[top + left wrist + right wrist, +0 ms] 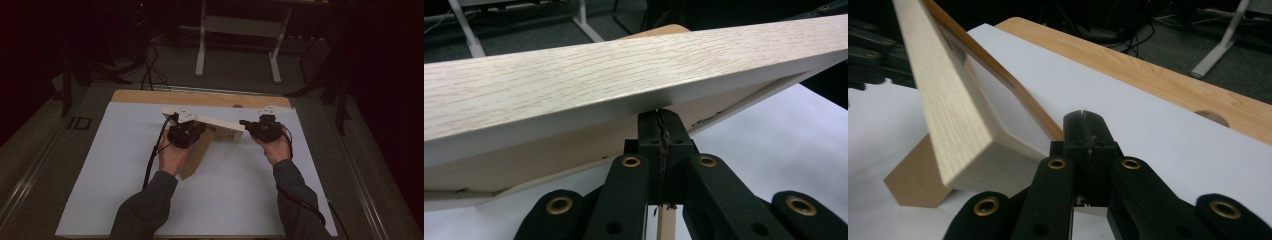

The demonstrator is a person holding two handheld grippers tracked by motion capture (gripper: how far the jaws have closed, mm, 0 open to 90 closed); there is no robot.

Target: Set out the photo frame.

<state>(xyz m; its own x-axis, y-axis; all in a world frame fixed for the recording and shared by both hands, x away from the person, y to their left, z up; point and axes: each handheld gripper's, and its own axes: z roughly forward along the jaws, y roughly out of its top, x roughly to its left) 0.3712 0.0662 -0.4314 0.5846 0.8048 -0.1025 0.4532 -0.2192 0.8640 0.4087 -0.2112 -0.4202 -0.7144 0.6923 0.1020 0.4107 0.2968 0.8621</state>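
The picture frame [210,122] is pale wood with a fine oak-like grain; its inner lip is darker orange-brown, and its back panel is plain tan. The stand [197,152] behind it is cardboard brown. The left gripper [185,134] and right gripper [262,128] are black, with brass-coloured rings at the joints. The sheet [125,165] covering the table is plain white; the table's bare far edge [150,96] is honey-coloured wood. The sleeves [145,210] are dark grey.
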